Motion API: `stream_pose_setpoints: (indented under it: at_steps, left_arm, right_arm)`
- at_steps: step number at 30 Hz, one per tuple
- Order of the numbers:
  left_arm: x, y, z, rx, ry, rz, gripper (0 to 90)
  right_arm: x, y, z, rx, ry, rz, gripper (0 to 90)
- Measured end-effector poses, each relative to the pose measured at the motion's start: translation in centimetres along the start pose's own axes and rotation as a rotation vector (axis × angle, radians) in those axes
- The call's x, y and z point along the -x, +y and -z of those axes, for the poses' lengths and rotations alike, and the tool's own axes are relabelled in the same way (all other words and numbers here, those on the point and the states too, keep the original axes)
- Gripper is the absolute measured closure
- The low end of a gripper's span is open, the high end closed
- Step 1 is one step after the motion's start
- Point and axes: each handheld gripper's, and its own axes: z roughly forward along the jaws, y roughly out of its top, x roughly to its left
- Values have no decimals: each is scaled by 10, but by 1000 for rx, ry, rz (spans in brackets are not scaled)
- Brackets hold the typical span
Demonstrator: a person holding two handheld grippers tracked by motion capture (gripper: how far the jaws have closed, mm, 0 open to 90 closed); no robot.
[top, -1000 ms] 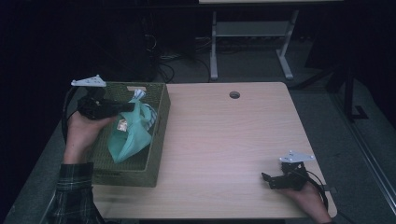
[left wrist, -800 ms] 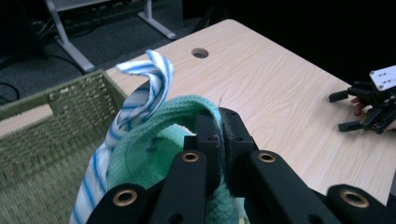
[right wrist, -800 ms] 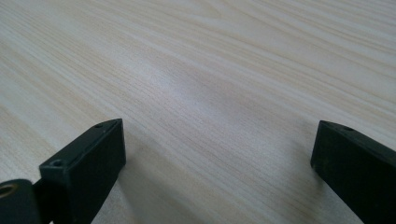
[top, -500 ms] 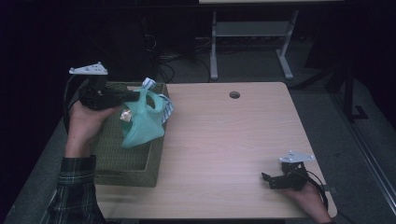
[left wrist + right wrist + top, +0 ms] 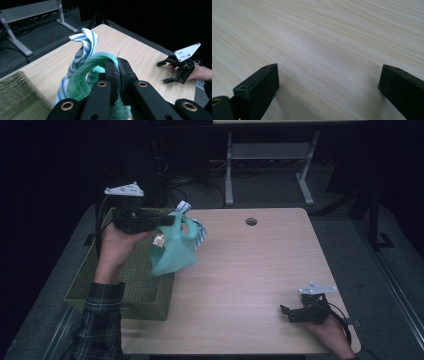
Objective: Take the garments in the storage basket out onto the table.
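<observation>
At the table's (image 5: 260,270) near right corner the right hand (image 5: 327,332) rests low on the wood, its gripper (image 5: 292,314) pointing left across the top, jaws spread wide with nothing between them; farther back on the left, the left hand (image 5: 116,245) is raised, forearm in a plaid sleeve (image 5: 100,320) reaching forward over the basket (image 5: 130,287), its gripper (image 5: 167,220) held level and pointing right, jaws clenched on a green cloth (image 5: 172,252); the cloth hangs in the air above the basket's right rim; a striped cloth (image 5: 197,227) is tangled with it on the far side.
</observation>
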Motion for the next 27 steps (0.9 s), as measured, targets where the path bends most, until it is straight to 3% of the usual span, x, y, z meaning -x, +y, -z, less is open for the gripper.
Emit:
stream_pose_setpoints:
  at_steps: [14,27]
  left_arm:
    - [24,6,-54,-29,-48,-30,874]
    - [50,-1,-107,-72,-70,-38,874]
  right_arm:
    - [0,0,0,0,0,1,26]
    - [0,0,0,-1,1,-1,26]
